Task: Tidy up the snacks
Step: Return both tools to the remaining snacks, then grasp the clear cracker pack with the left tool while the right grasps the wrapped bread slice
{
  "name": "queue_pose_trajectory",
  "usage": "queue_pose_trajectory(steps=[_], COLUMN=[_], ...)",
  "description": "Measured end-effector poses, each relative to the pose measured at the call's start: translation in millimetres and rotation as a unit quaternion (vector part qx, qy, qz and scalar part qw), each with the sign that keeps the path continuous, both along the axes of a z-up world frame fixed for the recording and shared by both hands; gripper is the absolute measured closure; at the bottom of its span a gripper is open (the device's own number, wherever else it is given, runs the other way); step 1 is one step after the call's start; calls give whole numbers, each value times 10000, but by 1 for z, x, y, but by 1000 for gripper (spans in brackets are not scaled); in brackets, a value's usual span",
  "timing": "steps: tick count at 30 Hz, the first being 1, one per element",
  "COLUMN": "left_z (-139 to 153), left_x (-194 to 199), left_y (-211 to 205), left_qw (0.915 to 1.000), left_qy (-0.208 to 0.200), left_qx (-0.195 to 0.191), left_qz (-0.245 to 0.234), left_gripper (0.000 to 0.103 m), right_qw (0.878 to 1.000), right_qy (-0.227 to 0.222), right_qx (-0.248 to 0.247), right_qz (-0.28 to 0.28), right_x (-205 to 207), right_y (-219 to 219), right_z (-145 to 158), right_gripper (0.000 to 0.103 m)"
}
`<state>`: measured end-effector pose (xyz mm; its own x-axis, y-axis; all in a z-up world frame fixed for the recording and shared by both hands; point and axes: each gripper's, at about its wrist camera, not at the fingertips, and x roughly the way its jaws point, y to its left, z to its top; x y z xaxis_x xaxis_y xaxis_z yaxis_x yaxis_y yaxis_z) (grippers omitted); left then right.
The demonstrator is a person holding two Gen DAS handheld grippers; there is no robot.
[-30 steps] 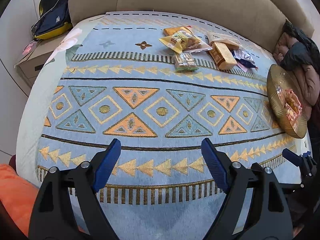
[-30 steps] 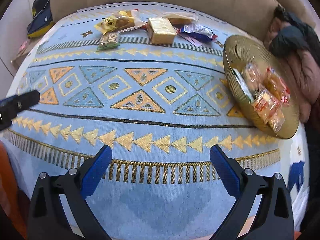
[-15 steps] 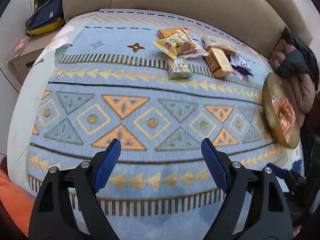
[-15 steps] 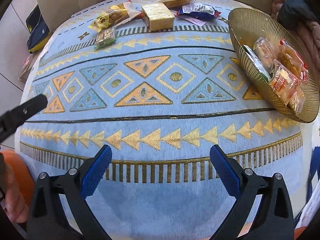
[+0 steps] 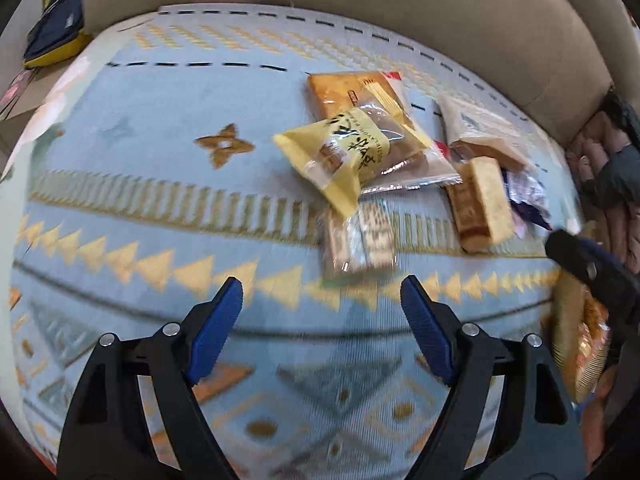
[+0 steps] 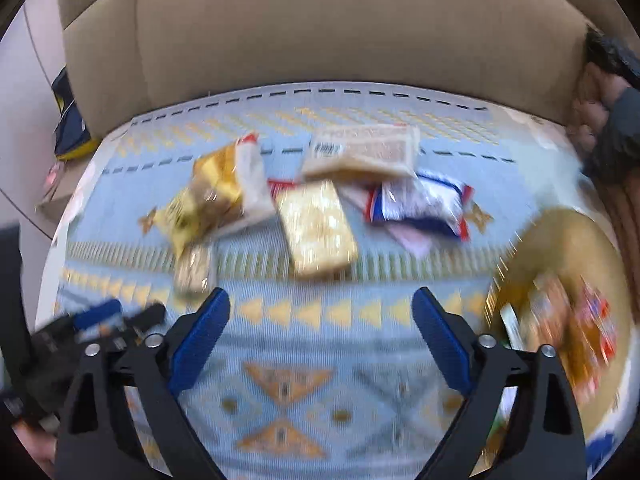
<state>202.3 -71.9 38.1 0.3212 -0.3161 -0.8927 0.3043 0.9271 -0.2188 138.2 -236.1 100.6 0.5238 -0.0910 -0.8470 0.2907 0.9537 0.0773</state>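
both tools open over the rug, nothing in them

my left tool (image 5: 322,300) gapes, empty; my right tool (image 6: 320,312) has just been narrowing, still empty. ahead on the patterned rug (image 5: 160,208) lies the small clear snack pack (image 5: 358,236), beyond it the yellow packet (image 5: 344,152) and gold block (image 6: 316,232); gold bowl (image 6: 560,240) on the right.

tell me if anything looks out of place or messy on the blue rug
Yes. Several snack packets lie in a loose heap at the far edge of the rug, some overlapping: a yellow packet rests on a clear one, and a gold box sits askew. The gold bowl already holds other snacks.
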Motion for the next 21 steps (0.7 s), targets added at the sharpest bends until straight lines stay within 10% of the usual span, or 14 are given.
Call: queue_pose_trajectory(steps=[7, 9, 13, 21], left_z=[-17, -18, -15, -3], left_x=[20, 23, 20, -47], left_y=[-37, -44, -49, -7], left_qw=[9980, 9967, 9948, 9968], left_qy=[-292, -359, -354, 62], left_qx=[525, 678, 829, 510], left_qz=[-173, -249, -465, -616], left_gripper=[24, 39, 57, 58], right_qw=[9992, 9986, 9976, 9966], right_qy=[371, 478, 639, 720], right_qx=[-27, -68, -81, 404], right_qz=[155, 227, 244, -4], right_x=[63, 72, 81, 14], right_y=[-13, -11, -15, -14], right_z=[-47, -61, -77, -65], right_gripper=[15, 16, 43, 49])
